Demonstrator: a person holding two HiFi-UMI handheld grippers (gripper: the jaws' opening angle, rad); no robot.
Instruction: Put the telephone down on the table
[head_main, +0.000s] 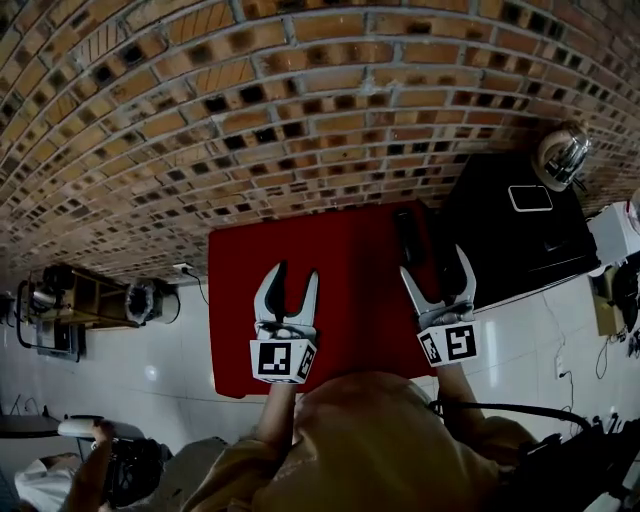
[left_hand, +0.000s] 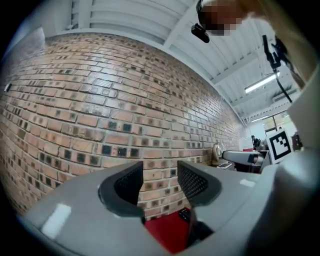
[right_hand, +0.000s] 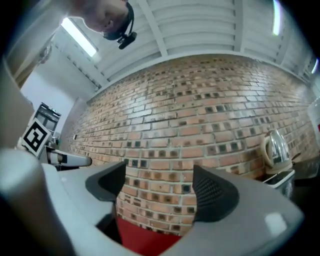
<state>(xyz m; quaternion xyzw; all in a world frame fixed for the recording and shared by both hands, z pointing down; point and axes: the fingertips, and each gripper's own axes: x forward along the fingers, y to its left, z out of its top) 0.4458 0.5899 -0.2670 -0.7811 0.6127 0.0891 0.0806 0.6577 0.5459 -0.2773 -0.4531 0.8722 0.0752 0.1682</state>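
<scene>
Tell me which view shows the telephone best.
The head view: the telephone lies whole on the red table, toward its right side. The left gripper view catches only a small dark bit, probably its end. The right gripper view shows table and wall, no telephone.

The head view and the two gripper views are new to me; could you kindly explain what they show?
A person holds a two-jaw tool in each hand; no robot is involved. The head view looks down from the person's head: the left tool and right tool are held over a red table by a brick wall. Each gripper view looks along its own tool's jaws; both pairs stand apart, empty. A dark telephone lies on the red table near the right tool. A kettle stands on the black table beside it.
</scene>
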